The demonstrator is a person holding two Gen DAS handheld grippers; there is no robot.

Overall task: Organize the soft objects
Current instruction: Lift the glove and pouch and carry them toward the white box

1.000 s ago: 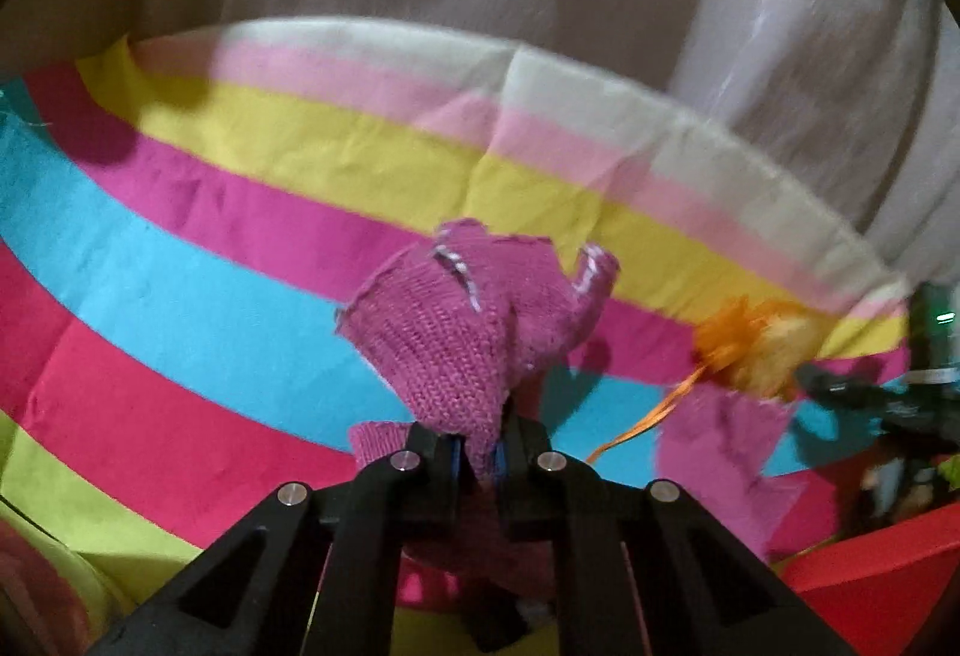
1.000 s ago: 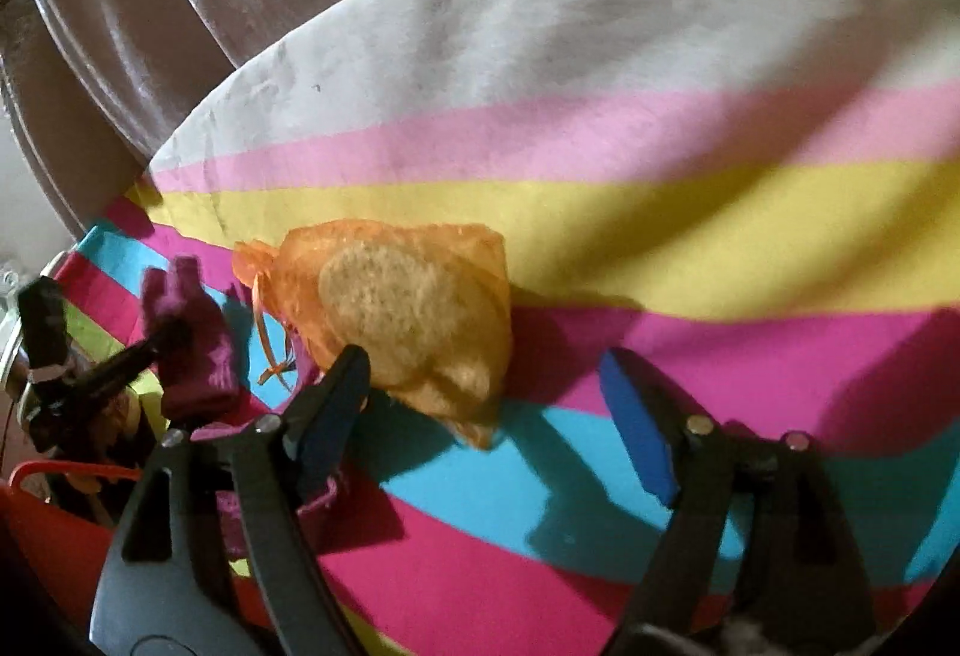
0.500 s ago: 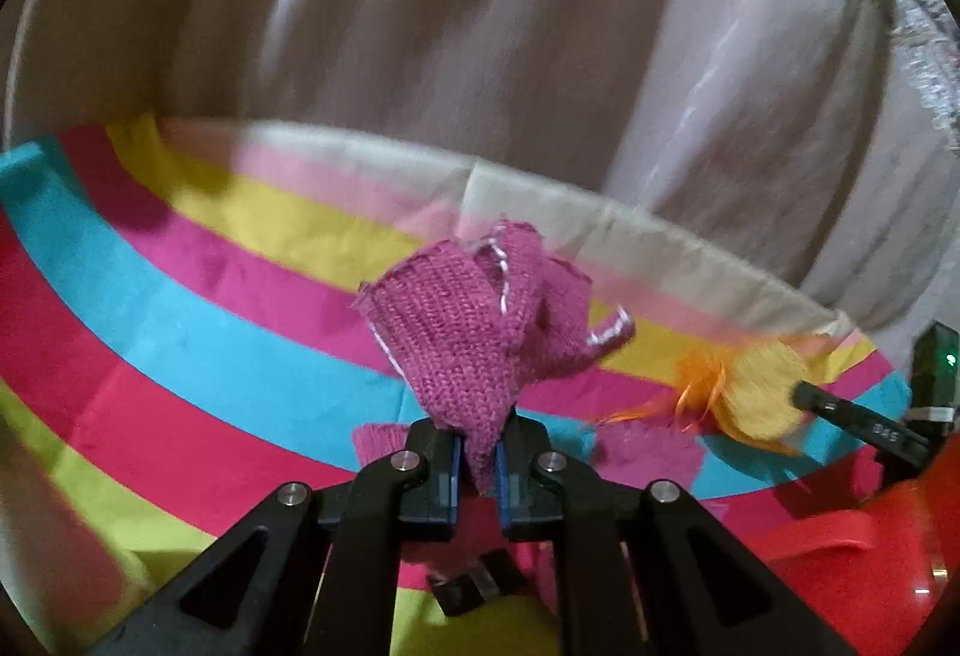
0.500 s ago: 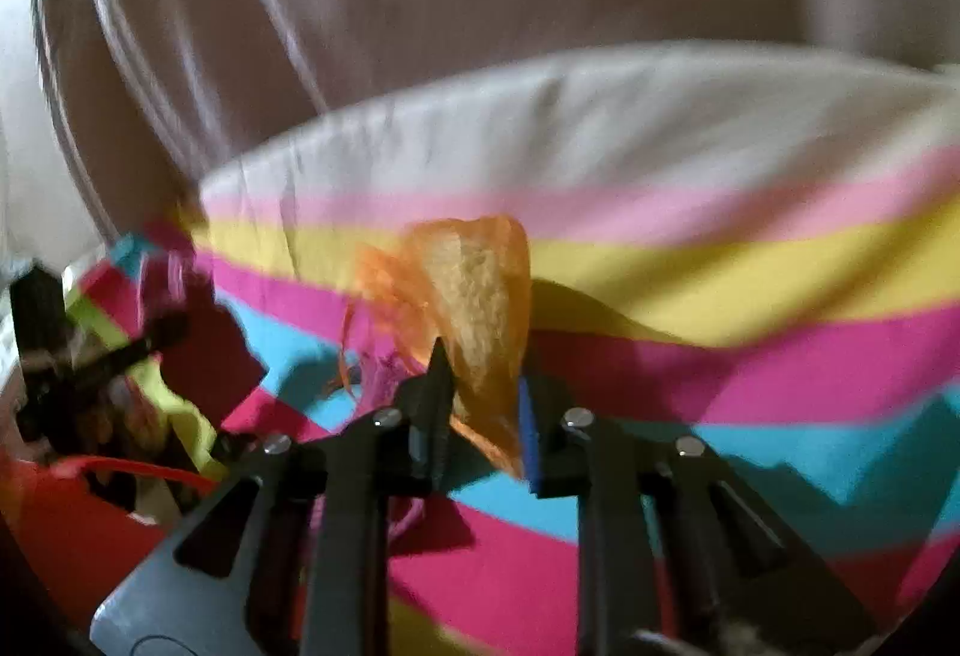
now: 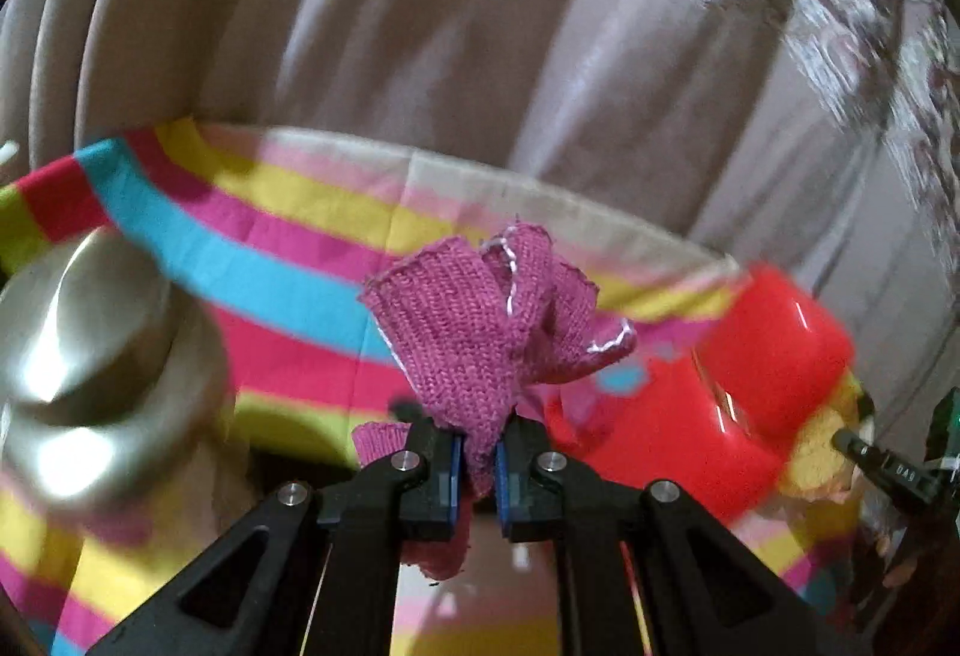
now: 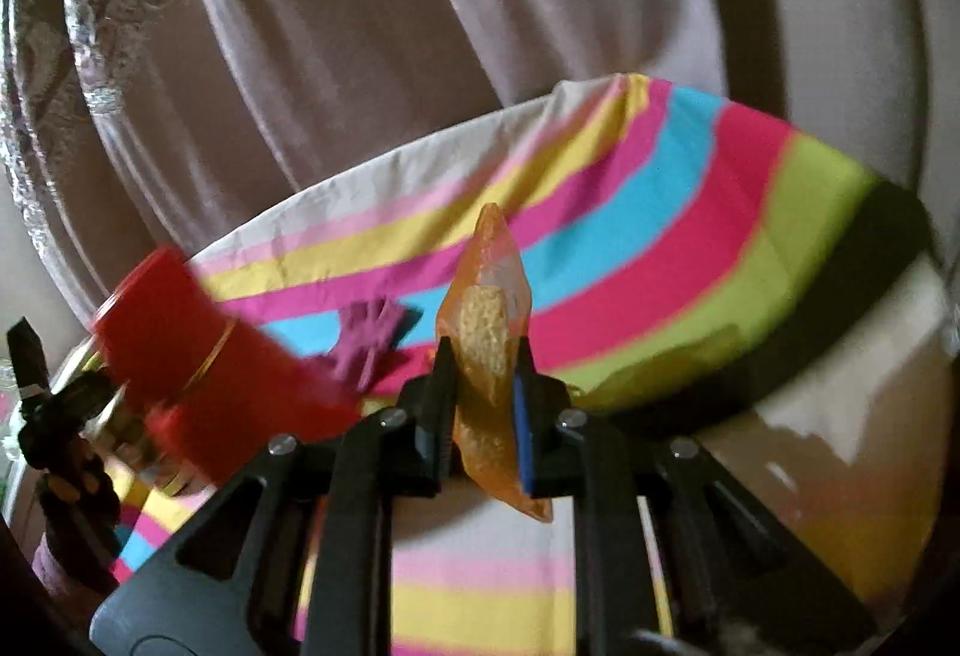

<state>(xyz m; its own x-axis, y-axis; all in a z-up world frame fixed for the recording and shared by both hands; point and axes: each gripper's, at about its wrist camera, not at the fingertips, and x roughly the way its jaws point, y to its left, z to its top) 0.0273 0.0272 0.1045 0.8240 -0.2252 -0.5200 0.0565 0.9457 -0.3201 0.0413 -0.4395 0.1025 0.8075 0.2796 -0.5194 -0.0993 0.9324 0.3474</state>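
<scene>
In the left wrist view, a blurred shiny metal object (image 5: pixel 90 362) filled the left edge, in front of the striped cloth (image 5: pixel 252 260) that covered the surface. At the centre, the left hand-held gripper (image 5: pixel 477 467) was clenched on a magenta knitted glove (image 5: pixel 474 326): its two blue-padded fingers were nearly together, with only the pinched knit between them. The glove's cuff and fingers stood up above the fingertips, clear of the cloth, and a small end hung below them. To the right, a red plastic container (image 5: pixel 720 386) lay tilted and blurred, and past it, at the far right edge, showed a black part of the other hand-held gripper with a yellow bit beside it.

In the right wrist view, the red plastic container sat at the left, with a second magenta knitted piece (image 6: pixel 369 332) just right of it on the striped cloth. At the centre, the right hand-held gripper (image 6: pixel 485 404) was closed on an orange mesh pouch (image 6: pixel 489 338) holding a yellow sponge-like pad; the pouch stood on edge between the fingers, its tip pointing up, lifted off the cloth. Grey curtains (image 6: pixel 360 26) hung behind.
</scene>
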